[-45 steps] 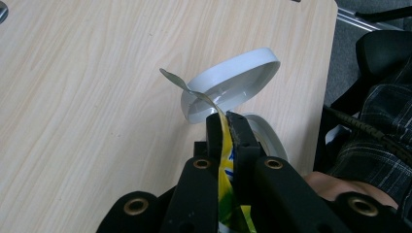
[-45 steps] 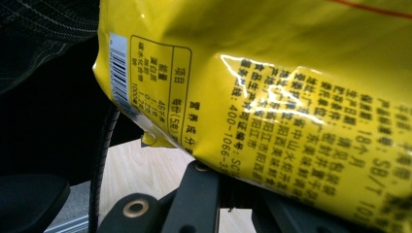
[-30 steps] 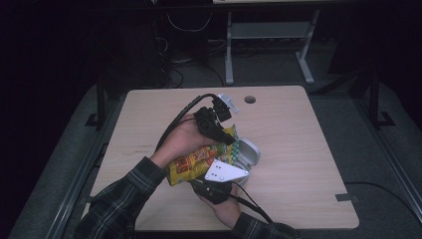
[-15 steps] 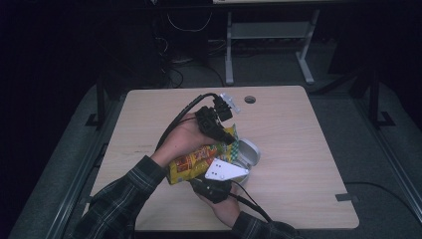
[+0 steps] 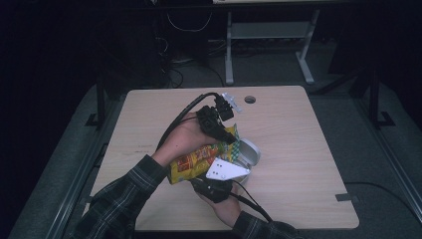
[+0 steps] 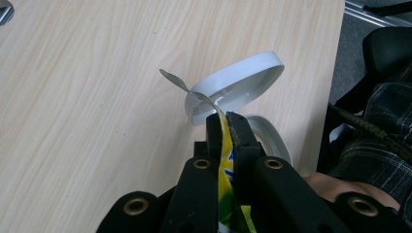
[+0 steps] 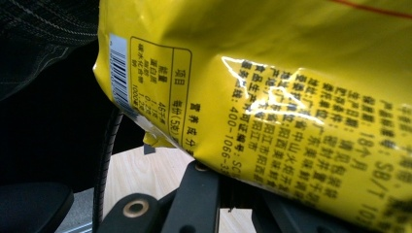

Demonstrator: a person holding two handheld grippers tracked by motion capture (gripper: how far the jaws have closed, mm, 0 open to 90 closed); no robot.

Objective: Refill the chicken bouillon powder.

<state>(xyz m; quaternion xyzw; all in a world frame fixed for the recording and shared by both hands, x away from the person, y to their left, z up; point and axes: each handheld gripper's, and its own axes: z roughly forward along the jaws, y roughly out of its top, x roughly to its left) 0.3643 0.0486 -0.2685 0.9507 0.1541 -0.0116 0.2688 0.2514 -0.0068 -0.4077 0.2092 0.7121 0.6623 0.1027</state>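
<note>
Left tongs (image 6: 224, 127) pinch the top seam of the yellow snack bag (image 5: 199, 158), right tongs (image 5: 215, 174) clamp its lower end, above a white lidded tub (image 6: 238, 87) on the tabletop (image 5: 298, 149). Looks like tearing comes next: pull apart.

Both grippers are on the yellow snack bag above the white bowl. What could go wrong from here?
1. The left gripper pinches only the thin top edge of the yellow snack bag; a hard pull may slip off or tear it unevenly.
2. The white bowl lies tilted close under that edge; the bag could nudge it further.
3. If the bag opens suddenly, contents may miss the bowl and scatter on the table.
</note>
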